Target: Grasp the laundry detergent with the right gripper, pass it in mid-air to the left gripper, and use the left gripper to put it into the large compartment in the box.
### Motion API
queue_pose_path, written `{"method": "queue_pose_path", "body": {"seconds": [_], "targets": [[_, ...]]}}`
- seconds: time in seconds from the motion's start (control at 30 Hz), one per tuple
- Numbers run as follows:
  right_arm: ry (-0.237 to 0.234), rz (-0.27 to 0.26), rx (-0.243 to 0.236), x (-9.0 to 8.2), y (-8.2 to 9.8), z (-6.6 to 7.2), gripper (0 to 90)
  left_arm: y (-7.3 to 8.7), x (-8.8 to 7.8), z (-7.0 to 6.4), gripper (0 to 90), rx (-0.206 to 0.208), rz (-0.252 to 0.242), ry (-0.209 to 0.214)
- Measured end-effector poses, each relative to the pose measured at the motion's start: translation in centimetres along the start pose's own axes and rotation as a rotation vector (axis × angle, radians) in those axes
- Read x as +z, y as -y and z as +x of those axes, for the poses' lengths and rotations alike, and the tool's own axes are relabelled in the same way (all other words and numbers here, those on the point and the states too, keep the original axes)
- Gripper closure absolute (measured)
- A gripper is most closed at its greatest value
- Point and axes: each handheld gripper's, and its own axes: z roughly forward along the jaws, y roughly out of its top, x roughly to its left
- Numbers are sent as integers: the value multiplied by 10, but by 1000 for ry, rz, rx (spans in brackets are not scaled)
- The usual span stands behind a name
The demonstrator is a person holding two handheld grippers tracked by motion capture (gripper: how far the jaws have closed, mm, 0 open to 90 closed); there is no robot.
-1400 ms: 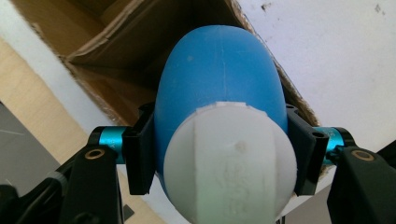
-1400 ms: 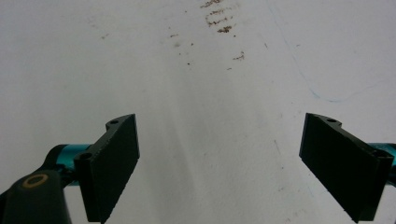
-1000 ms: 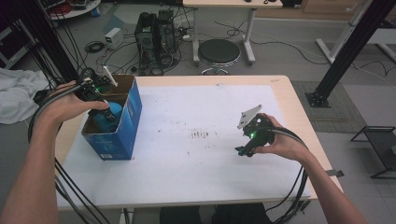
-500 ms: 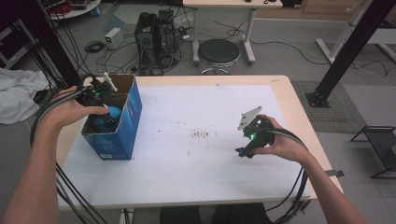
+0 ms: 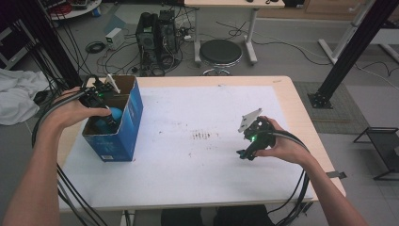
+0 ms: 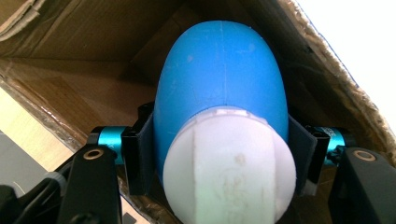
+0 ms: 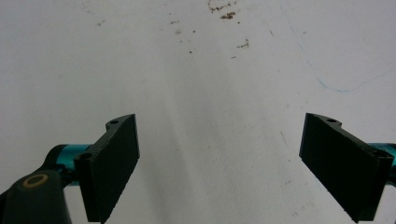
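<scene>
The left gripper (image 5: 107, 118) reaches into the open top of a blue cardboard box (image 5: 127, 134) that stands at the left edge of the table (image 5: 282, 94). In the left gripper view, its two black pads (image 6: 144, 154) press against opposite sides of a blue, egg-shaped object with a white cap (image 6: 224, 135); the object is pinched between them, inside the brown interior of the box. The white end faces the camera and the blue end points deeper into the box. In the high view the blue object (image 5: 114, 114) shows just below the box rim.

The right gripper (image 5: 244, 154) rests low over the white table cover (image 5: 188, 169) at the right side, well apart from the box. In the right gripper view its jaws are spread wide, with bare, lightly stained white surface (image 7: 210, 116) between them.
</scene>
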Motion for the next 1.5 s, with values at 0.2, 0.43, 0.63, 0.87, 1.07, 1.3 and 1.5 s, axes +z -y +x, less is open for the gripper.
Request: {"method": "queue_pose_path", "body": {"seconds": [0.2,0.43,0.63,0.87,1.07,1.3,1.5], "targets": [[7,1,14,0,0,0,114,0,1,-1,372,-14,-8,-2],[2,0,0,0,0,-1,114,0,1,-1,360,-18,-12,5],[3,0,3,1,0,0,114,-1,0,0,337,9,16,4],[3,5,7,0,0,0,114,-3,-1,-3,317,-30,-24,-6],[4,3,7,0,0,1,114,-5,-10,-2,316,-11,-13,-16],[3,2,13,0,1,0,114,-8,-24,-3,316,-7,-15,-30],[5,5,5,0,1,0,114,-8,-35,-3,316,-8,-31,-43]]}}
